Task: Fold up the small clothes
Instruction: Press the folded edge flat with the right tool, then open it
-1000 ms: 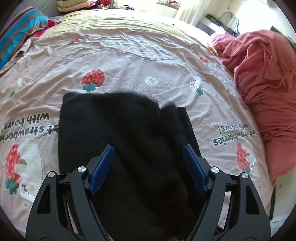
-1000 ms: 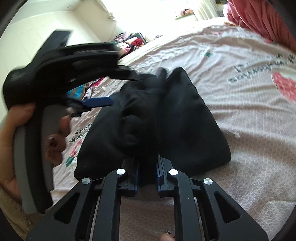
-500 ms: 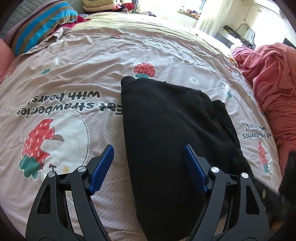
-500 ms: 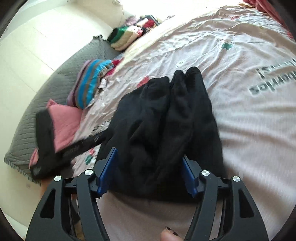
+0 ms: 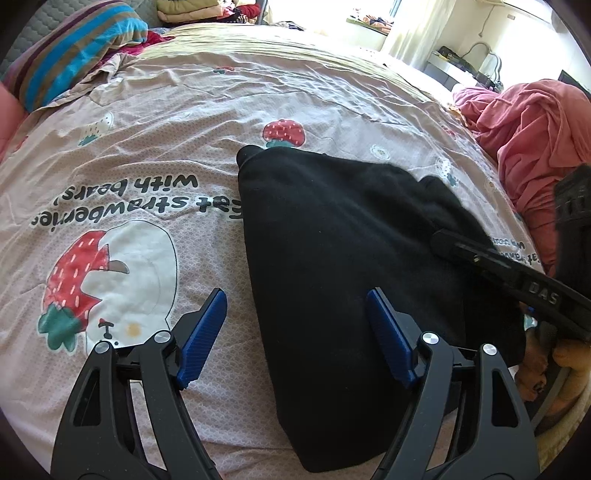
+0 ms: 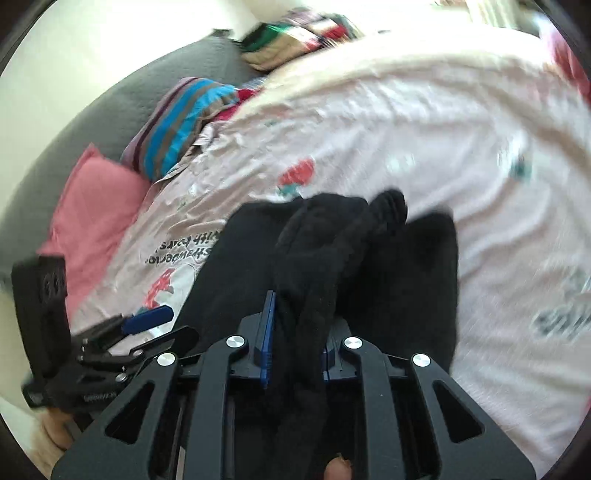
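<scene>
A black garment [image 5: 332,258] lies folded lengthwise on the strawberry-print bedsheet [image 5: 147,147]. My left gripper [image 5: 295,299] hovers open over the garment's near left edge, one blue pad above the sheet and the other above the cloth. The jaws of my right gripper [image 6: 295,332] are closing, and the blue pads squeeze a bunched ridge of the black garment [image 6: 314,251] that rises off the bed. From the left wrist view, the right gripper's black finger [image 5: 498,266] comes in at the garment's right side. A hand [image 5: 569,354] holds it.
A heap of red-pink bedding [image 5: 535,147] lies along the bed's right side. A striped pillow [image 5: 74,55] and a pink cushion [image 6: 92,206] sit at the far left by a grey headboard [image 6: 110,110]. Folded clothes [image 5: 192,7] are stacked beyond the bed.
My left gripper slid left, from the garment's middle to its left edge, staying open. My right gripper opened over the cloth, then closed on a bunched ridge and lifted it.
</scene>
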A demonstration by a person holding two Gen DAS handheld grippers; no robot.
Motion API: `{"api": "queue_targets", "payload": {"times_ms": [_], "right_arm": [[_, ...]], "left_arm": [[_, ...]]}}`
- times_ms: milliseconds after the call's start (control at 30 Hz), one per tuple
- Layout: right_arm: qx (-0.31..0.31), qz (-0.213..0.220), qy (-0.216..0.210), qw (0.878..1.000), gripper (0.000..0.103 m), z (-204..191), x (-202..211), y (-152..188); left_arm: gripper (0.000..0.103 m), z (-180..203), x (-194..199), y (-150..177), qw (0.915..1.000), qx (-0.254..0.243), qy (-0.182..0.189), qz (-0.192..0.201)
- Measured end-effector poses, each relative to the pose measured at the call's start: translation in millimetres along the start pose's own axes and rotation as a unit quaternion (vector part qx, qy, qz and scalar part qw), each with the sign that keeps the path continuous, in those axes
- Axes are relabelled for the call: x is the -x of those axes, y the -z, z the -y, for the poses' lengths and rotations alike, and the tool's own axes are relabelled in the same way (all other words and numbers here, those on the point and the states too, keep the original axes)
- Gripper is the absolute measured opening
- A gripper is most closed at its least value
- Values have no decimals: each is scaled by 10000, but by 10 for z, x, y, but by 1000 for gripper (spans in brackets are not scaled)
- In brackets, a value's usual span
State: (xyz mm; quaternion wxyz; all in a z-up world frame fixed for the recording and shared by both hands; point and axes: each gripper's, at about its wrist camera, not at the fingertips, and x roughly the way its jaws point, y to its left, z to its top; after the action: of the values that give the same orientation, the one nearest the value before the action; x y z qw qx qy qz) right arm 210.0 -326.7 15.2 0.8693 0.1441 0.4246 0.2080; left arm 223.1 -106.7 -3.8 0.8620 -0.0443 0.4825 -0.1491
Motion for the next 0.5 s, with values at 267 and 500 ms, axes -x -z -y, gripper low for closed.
{"api": "queue_targets", "payload": {"times_ms": [267,500], "right_arm": [[282,7,697,9972,17,242,28,190],[-172,104,607,9980,24,395,-12,356]], "left_arm": [[72,174,19,115,9994,-210,245,-89],[72,240,13,224,9992,-314,236,-121]]}}
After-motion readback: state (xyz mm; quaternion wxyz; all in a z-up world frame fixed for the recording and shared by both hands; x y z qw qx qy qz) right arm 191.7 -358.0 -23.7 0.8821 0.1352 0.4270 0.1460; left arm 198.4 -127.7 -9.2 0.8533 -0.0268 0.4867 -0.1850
